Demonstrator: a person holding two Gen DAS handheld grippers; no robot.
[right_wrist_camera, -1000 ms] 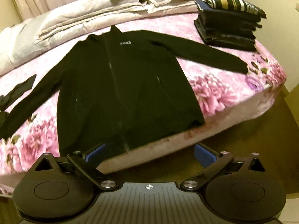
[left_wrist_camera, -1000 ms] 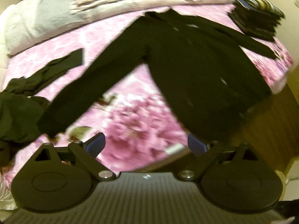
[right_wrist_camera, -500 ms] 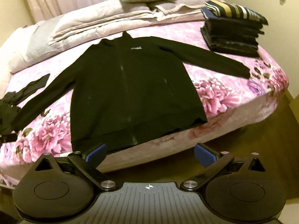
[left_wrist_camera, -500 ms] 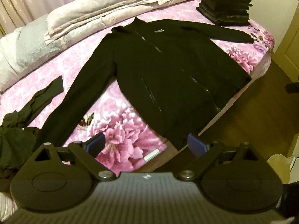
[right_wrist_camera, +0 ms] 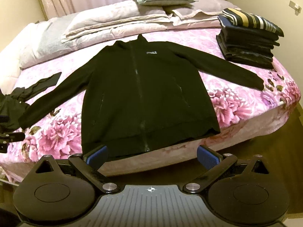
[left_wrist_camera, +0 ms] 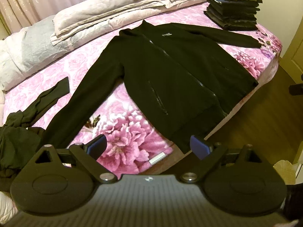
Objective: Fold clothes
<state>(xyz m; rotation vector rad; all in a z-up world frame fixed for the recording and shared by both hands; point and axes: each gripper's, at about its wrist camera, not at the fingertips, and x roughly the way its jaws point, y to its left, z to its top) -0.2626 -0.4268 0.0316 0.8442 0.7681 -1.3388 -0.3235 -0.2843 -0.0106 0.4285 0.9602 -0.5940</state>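
While both grippers hang near the bed's edge, the black jacket (right_wrist_camera: 144, 94) lies flat on the pink floral bedspread (right_wrist_camera: 236, 104), sleeves spread left and right. Left gripper (left_wrist_camera: 149, 145) and right gripper (right_wrist_camera: 151, 154) have jaws spread wide, grasping nothing. Folded clothes (right_wrist_camera: 248, 43) are stacked far right; a dark crumpled garment (left_wrist_camera: 17, 140) lies left.

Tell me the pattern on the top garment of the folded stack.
Stripes of black, mustard yellow and white on the top garment, clearest in the right wrist view.
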